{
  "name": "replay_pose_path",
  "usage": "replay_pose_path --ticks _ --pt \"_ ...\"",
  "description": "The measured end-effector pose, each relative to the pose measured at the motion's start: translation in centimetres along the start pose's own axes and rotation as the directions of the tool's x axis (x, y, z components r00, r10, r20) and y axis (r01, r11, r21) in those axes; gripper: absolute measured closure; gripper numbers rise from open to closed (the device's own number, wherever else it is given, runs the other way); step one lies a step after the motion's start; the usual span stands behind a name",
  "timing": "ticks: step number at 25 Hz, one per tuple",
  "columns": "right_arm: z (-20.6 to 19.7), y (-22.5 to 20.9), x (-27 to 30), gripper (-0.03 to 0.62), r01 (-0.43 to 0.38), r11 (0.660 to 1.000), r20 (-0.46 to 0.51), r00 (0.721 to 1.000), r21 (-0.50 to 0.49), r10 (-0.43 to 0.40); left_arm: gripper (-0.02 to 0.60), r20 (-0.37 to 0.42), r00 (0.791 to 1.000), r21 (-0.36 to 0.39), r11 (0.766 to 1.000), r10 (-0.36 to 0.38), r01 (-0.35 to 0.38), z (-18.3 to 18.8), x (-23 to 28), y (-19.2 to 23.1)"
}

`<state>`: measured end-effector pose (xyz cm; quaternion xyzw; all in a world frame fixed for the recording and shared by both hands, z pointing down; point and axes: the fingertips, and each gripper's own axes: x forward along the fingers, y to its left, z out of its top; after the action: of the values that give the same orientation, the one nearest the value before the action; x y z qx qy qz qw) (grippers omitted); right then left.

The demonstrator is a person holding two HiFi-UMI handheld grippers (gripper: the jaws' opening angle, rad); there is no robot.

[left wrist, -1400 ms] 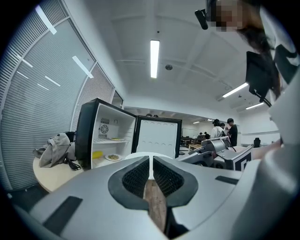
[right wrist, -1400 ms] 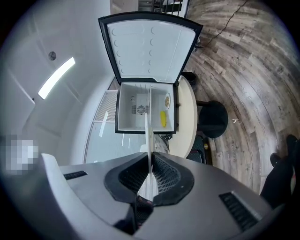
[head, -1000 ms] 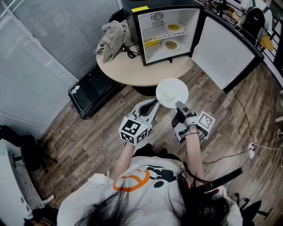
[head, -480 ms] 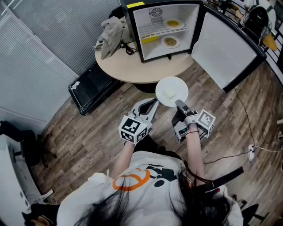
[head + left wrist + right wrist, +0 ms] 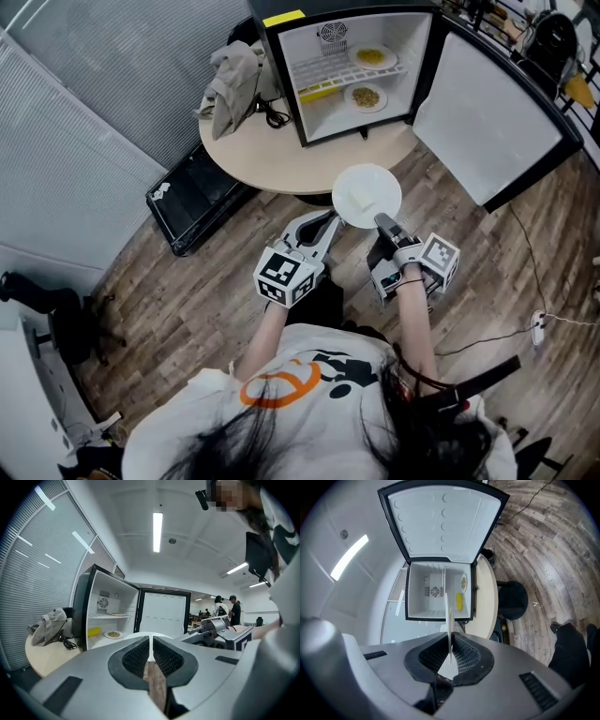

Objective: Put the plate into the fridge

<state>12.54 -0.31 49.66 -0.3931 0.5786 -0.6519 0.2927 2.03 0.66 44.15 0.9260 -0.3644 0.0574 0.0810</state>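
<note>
plate (image 5: 367, 196) edge clamped in right claw (image 5: 382, 223), well apart from fridge (image 5: 278, 67).

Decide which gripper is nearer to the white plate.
Right. The right gripper is clamped on the white plate at its near rim; the left gripper sits beside the plate's left edge, jaws together, not gripping it.

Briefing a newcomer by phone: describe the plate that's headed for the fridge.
Find the round table with the open fridge on it. Just off its near edge, the right hand-held gripper clamps a white plate. Unlike both food plates, it is outside the fridge.
</note>
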Motion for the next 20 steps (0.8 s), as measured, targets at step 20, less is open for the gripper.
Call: replay_pose_path --ticks 20 --pt "5.3 2.8 14.7 0.569 0.033 0.999 0.119 0.992 0.005 -0.033 0.563 0.028 0.99 -0.011 0.99 -0.137 0.138 4.0 8.5 14.3"
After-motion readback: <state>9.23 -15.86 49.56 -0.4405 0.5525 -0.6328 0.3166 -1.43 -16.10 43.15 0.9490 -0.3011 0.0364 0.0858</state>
